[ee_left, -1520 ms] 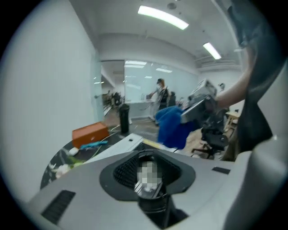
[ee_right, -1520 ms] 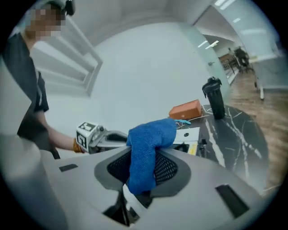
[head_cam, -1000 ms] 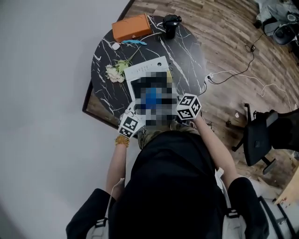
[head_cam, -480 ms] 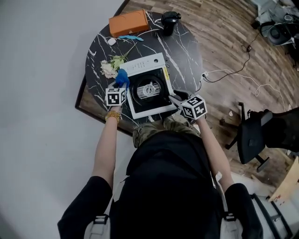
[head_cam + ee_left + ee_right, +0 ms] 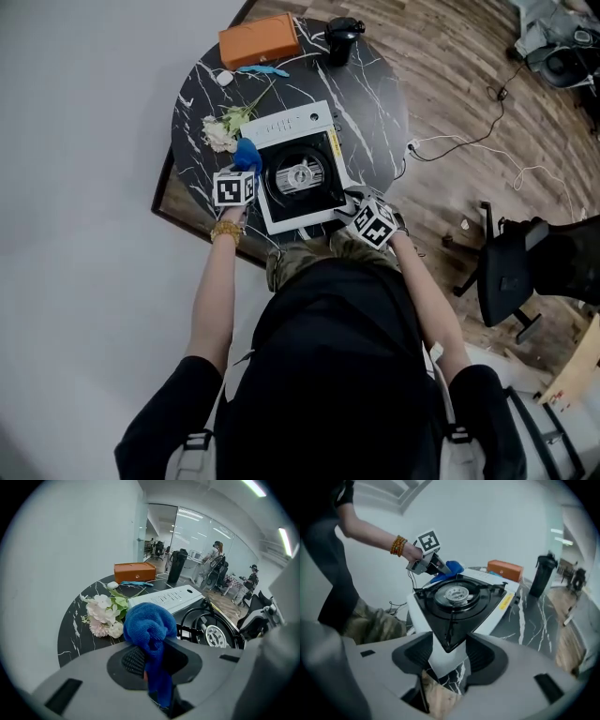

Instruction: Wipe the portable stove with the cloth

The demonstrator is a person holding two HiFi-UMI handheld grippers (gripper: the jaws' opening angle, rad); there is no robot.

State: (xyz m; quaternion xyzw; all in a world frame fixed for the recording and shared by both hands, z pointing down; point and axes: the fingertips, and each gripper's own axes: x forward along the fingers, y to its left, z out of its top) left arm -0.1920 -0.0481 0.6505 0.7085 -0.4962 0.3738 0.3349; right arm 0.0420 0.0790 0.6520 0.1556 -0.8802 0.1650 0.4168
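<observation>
Your left gripper [image 5: 154, 665], tilted down beside the portable stove [image 5: 298, 178], has just tightened on the blue cloth [image 5: 149, 625]. Your right gripper [image 5: 447, 660] has just spread around the stove's near corner.

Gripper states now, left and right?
Left gripper: closed on the blue cloth, jaws just tightened.
Right gripper: open, jaws just widened, straddling the portable stove's near corner.

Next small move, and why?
Probably close the right gripper on the near corner of the stove to steady it: its jaws, just opened, straddle that corner without pressing. The left gripper, jaws just closing on the blue cloth, sits beside the stove's left edge.
</observation>
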